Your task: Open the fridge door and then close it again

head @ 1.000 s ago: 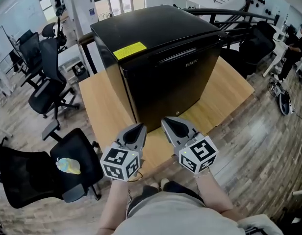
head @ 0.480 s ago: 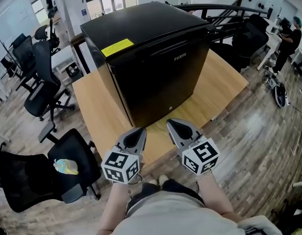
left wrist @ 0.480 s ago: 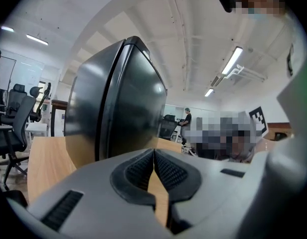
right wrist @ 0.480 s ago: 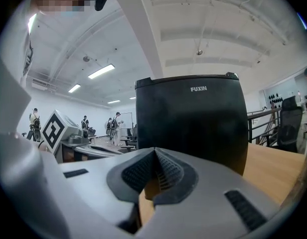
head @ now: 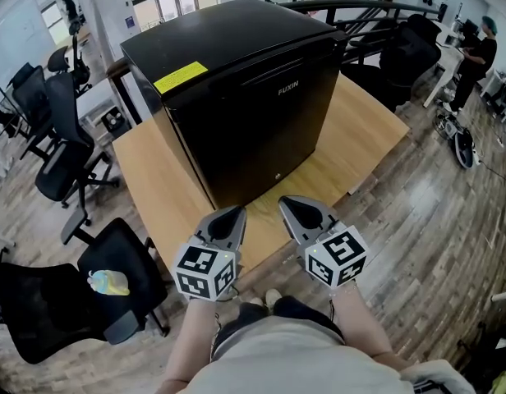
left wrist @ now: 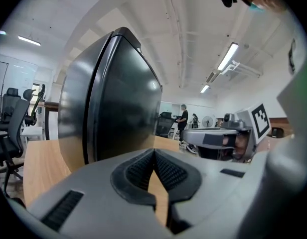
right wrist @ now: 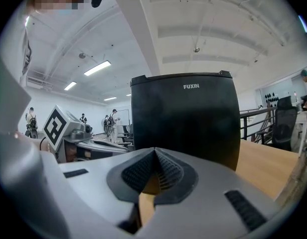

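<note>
The left tool (head: 233, 213) is staying fully closed, its two ribbed pads pressing on each other with nothing between them. The right tool (head: 287, 202) is also closed tight and is holding nothing. Both tools are hanging side by side over the near edge of the worktop (head: 158, 189), close to each other but not touching, and both are pointing toward the fridge (head: 228, 52), only a little downward. They are staying apart from it.

The fridge is a small black one and it is standing upright on the light wooden worktop, near the middle of it. Its door (head: 273, 130) is facing the person and is sitting closed against the body, with white brand letters near the top edge. A yellow label (head: 181, 77) is lying on the top of the fridge, close to the front left corner. In the left gripper view the fridge is showing its left side and the door seam; in the right gripper view the door is standing straight ahead.

On the left of the worktop a black office chair (head: 126, 253) is standing on the wooden floor (head: 434, 220), and a small yellow and blue thing (head: 108, 282) is lying on its seat. Far at the right a person (head: 476, 56) is standing.
</note>
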